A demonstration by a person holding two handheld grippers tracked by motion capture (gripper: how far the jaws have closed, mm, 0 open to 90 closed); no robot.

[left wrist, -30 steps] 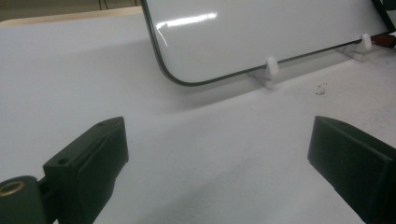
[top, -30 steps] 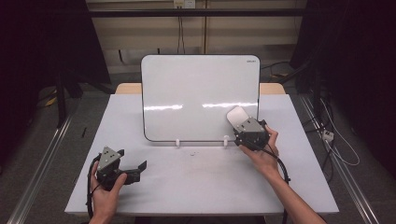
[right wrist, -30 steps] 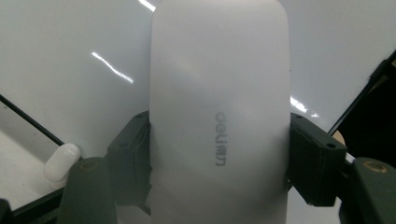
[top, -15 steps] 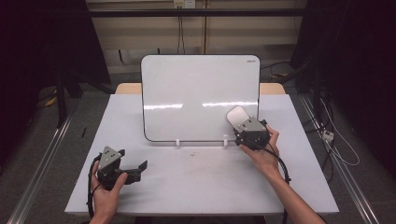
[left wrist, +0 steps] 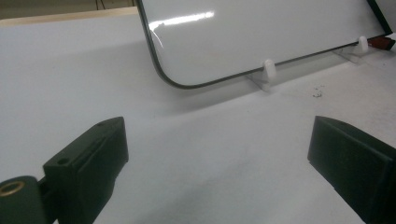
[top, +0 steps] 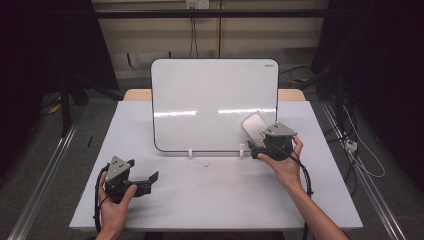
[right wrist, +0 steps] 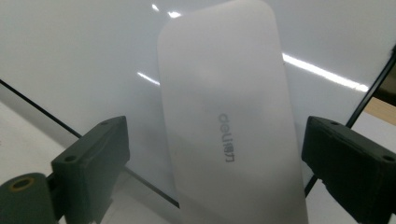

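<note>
Right now, nearest me, my left gripper (top: 150,178) rests low on the tabletop (top: 210,200), jaws wide apart with nothing between them, pointing toward the whiteboard's lower corner; it has no part in the work yet. Farther out, my right gripper (top: 254,150) sits at the foot of the whiteboard (top: 210,95). Its jaws have just been opening and now stand wide either side of the white eraser (right wrist: 229,121), not pressing on it. The eraser lies flat against the board face near its lower right corner, so I judge it has been let go there, perhaps clinging by a magnet. The board looks clean, with no marks I can see, standing upright in two small white clips (top: 190,152). What I think remains is backing the right gripper off. No containers are on the tabletop.
</note>
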